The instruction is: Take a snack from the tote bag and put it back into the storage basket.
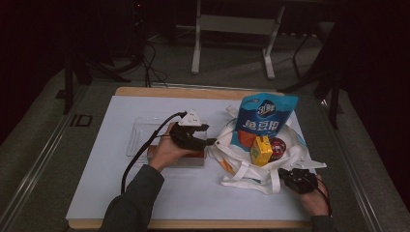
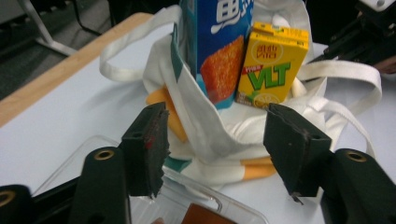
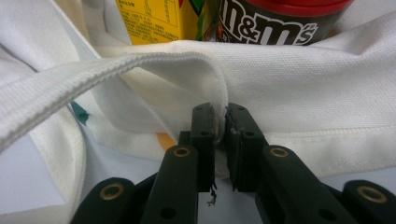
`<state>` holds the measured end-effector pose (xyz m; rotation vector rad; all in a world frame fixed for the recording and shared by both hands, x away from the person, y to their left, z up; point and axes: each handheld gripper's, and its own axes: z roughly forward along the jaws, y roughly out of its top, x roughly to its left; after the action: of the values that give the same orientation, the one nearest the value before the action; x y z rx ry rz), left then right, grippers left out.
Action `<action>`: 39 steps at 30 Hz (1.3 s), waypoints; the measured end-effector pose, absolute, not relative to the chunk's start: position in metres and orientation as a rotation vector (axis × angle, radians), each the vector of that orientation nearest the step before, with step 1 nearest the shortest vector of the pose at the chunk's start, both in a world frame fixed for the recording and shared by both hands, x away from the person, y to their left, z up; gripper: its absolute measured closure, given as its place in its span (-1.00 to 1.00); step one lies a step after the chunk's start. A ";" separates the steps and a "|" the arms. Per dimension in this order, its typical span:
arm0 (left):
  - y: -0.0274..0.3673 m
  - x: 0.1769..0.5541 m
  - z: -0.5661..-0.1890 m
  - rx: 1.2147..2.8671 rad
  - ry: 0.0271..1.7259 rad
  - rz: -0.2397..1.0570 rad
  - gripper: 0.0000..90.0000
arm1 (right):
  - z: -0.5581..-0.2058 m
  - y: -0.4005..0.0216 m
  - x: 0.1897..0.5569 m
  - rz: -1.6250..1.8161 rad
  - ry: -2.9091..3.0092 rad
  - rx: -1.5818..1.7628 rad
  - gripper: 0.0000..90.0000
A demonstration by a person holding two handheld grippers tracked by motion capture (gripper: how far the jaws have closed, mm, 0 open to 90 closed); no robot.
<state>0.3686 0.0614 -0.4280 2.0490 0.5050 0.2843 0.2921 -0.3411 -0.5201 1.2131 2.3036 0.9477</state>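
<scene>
Tote bag (image 1: 241, 166) sits at the right of the table, snacks inside. Right gripper (image 3: 220, 126) pinches its near cloth edge tight. Left gripper (image 2: 215, 140) gapes wide, holding nothing, just left of the bag.

A wood table (image 1: 145, 91) w/ a white sheet (image 1: 193, 193) on top. On it sit a clear tray (image 1: 140, 133) & a white cloth bag (image 1: 241, 166), just beside each other.

tote bag (image 1: 241, 159): white, orange and teal markings | snack pouch (image 1: 263, 118): blue, white lettering, orange panel | juice carton (image 1: 261, 151): yellow, green lettering | candy tub (image 3: 280, 21): dark brown, red lid, white lettering | table cover (image 1: 145, 193): plain white | grippers' jaws: black
</scene>
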 end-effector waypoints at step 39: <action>-0.033 0.376 -0.419 2.062 0.404 0.228 -0.16 | -0.521 -0.342 0.294 0.969 2.302 1.219 0.76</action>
<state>0.3761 -0.0326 -0.4190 2.0622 0.4038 0.2281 0.2935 -0.3423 -0.5206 1.2189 2.3017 0.9691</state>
